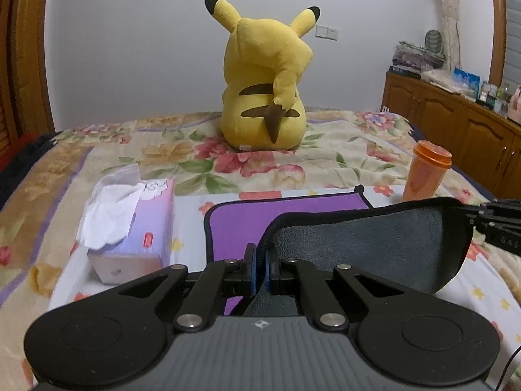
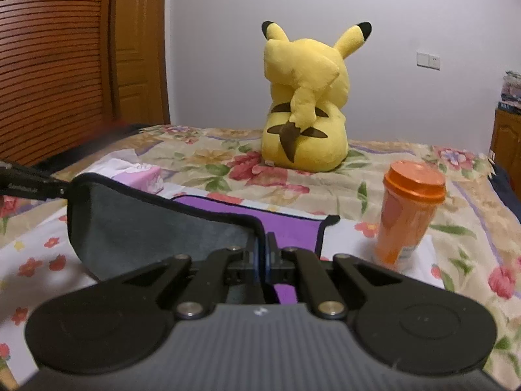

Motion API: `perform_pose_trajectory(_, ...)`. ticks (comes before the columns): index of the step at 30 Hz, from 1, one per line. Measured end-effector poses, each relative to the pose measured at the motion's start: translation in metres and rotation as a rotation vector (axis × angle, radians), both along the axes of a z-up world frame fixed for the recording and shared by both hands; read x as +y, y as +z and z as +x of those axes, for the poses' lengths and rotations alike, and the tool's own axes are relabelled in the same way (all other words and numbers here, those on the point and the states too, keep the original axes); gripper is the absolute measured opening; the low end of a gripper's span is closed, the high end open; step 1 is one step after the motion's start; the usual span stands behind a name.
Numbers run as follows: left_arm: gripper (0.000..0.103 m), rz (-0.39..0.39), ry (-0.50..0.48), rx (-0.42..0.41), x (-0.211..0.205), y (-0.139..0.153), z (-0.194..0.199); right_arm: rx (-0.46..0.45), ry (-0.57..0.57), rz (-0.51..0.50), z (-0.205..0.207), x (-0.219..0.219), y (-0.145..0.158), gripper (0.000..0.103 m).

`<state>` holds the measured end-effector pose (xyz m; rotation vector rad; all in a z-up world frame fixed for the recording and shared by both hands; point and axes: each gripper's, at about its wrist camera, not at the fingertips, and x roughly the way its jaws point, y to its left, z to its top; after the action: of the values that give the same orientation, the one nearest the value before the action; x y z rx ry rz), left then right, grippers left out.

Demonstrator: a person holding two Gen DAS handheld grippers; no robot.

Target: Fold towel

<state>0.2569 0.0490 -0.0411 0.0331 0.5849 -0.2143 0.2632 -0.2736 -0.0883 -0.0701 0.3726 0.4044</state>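
The towel is purple on one side and dark grey on the other, with black trim. It lies on the bed, and its near edge is lifted off the bed between both grippers, grey underside showing. My left gripper is shut on the near left corner. My right gripper is shut on the near right corner of the towel. The far purple half lies flat on the bed. The right gripper's tip shows in the left wrist view and the left gripper's tip shows in the right wrist view.
A tissue box stands left of the towel. An orange lidded cup stands to its right. A yellow Pikachu plush sits further back on the floral bedspread. A wooden cabinet runs along the right wall.
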Motion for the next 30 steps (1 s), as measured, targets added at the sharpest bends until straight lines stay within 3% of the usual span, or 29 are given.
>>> perform_pose_trajectory(18, 0.008, 0.066, 0.009, -0.095, -0.006, 0.023, 0.039, -0.061, 0.021, -0.067, 0.033, 0.012, 0.018, 0.005)
perform_pose_trajectory(30, 0.008, 0.068, 0.048, -0.121, -0.008, 0.027, 0.082, -0.105, -0.014, -0.105, 0.076, 0.018, 0.024, 0.004)
